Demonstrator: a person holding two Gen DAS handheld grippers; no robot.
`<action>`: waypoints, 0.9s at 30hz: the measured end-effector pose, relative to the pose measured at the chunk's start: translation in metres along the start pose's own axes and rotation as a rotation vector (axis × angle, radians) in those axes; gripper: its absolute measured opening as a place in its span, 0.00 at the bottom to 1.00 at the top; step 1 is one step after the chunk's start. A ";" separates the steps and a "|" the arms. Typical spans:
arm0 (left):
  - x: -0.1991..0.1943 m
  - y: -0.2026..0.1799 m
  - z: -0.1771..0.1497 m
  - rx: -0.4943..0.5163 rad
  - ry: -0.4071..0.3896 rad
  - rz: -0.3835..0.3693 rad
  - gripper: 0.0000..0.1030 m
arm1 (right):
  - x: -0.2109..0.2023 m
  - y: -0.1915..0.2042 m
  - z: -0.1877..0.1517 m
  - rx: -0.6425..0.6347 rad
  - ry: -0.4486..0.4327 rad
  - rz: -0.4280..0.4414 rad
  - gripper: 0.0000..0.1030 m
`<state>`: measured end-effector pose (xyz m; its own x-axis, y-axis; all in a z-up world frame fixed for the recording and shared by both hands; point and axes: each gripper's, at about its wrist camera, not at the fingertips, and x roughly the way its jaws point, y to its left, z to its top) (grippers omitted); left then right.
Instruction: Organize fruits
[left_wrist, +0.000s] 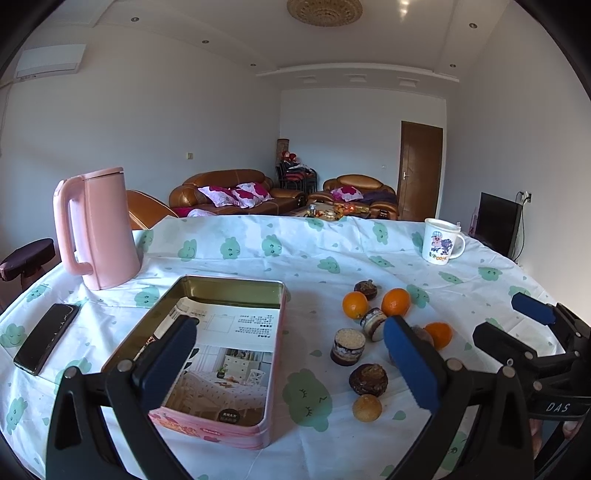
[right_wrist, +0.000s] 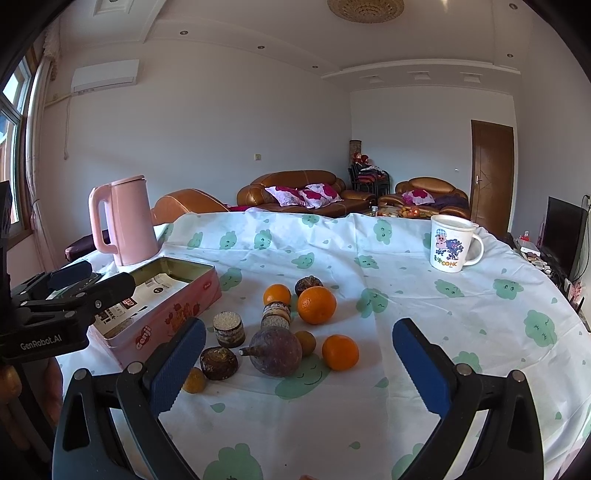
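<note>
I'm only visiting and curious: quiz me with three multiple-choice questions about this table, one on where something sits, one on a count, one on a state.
1. The pink kettle stands where?
A. behind the pink tin
B. beside the mug
C. inside the tin

2. How many oranges lie on the cloth?
A. one
B. three
C. five

3. How do the right gripper jaws stand?
A. shut on fruit
B. open, empty
C. shut on the mug

Answers: 1 A, the kettle rises past the tin's far end. 2 B, three show in both views. 3 B, the blue pads are wide apart.
</note>
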<state>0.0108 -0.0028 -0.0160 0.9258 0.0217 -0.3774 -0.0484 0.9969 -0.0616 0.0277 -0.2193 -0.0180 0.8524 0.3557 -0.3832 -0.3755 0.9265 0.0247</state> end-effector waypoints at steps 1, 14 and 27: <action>0.000 0.001 0.000 0.001 0.000 0.001 1.00 | 0.000 0.000 0.000 -0.001 0.001 0.001 0.99; 0.000 0.004 -0.001 -0.004 0.000 0.003 1.00 | 0.001 0.003 -0.003 0.001 0.002 0.002 0.99; 0.000 -0.002 -0.002 0.002 0.000 0.005 1.00 | 0.001 0.003 -0.005 0.005 0.004 0.002 0.99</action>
<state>0.0100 -0.0050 -0.0173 0.9256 0.0266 -0.3776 -0.0522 0.9970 -0.0577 0.0261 -0.2169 -0.0232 0.8503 0.3566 -0.3871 -0.3750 0.9266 0.0300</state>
